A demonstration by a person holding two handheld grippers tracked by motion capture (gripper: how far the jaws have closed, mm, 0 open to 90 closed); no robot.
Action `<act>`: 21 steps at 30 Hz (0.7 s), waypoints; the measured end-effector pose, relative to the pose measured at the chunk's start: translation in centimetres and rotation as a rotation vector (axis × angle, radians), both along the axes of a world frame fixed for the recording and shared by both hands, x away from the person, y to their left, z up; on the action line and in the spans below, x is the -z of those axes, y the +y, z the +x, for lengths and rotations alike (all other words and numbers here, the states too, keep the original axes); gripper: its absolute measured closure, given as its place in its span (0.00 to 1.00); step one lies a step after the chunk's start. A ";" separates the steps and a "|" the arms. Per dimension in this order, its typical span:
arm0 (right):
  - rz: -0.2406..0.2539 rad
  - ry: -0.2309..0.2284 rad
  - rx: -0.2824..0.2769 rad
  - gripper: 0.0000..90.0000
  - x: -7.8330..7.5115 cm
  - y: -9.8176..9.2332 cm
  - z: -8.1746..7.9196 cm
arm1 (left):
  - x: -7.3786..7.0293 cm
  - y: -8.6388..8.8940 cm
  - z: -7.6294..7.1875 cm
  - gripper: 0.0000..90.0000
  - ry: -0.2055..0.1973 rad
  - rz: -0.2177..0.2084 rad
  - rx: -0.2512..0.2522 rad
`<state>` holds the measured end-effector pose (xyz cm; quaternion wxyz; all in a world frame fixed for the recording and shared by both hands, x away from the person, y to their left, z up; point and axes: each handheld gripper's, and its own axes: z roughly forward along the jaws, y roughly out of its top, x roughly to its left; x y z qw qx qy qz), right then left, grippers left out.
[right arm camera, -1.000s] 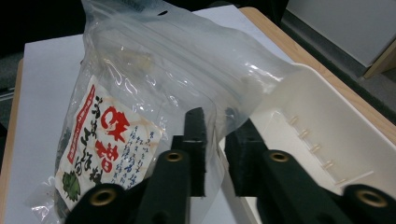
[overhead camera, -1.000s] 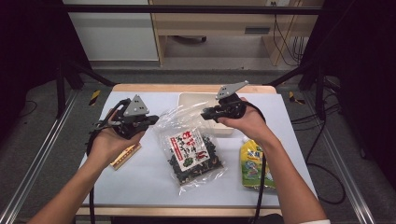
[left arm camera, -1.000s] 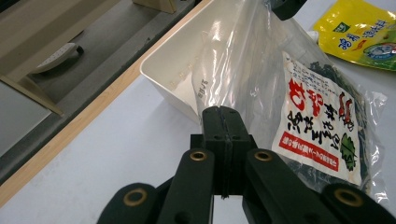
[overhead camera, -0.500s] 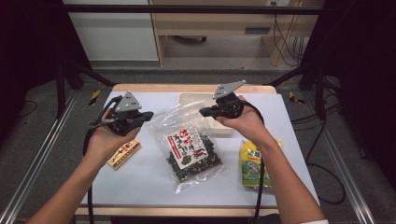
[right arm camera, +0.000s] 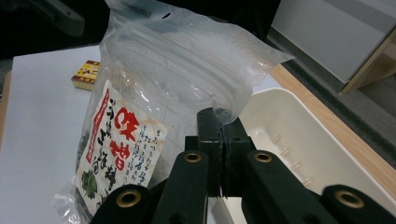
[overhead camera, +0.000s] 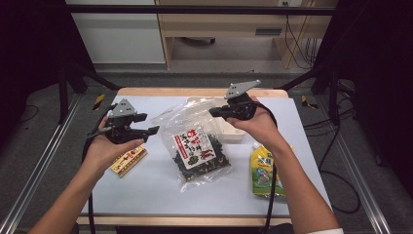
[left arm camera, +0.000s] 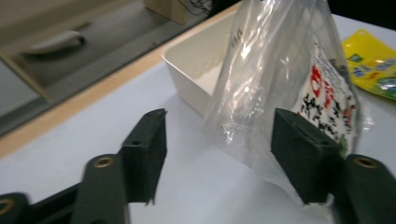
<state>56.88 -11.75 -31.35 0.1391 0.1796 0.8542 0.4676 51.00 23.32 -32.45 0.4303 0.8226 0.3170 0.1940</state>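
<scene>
Pale blue table top (overhead camera: 146, 190) carries a clear plastic bag (overhead camera: 197, 141) with a printed label, at its middle. Behind the bag stands a white tray (overhead camera: 233, 131). The right gripper (overhead camera: 216, 112) pinches the bag's upper right edge, jaws pressed together on the film. The left gripper (overhead camera: 152, 130), jaws spread, is just left of the bag, whose long axis runs away from the person. A yellow pouch (overhead camera: 263, 168) lies right of the bag, a small box (overhead camera: 128, 161) left.

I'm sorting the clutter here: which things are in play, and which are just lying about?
In play:
clear plastic bag of dark snacks, pinched by the right claw
open left claw beside it

Probably lying about:
white plastic tray
yellow-green drink pouch
small yellow box
</scene>
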 end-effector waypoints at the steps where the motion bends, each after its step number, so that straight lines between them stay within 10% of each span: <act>1: 0.000 0.000 0.000 0.99 0.0 0.0 0.0 | 0.0 0.0 0.0 0.38 0.000 0.000 0.000; 12: 0.026 -0.016 -0.012 0.99 -0.3 0.1 -0.3 | 2.1 -1.0 2.1 0.53 0.138 -0.086 0.129; 21: 0.047 -0.030 -0.007 0.99 -0.7 -0.4 -0.5 | 1.0 -0.9 2.6 0.88 0.131 -0.110 0.114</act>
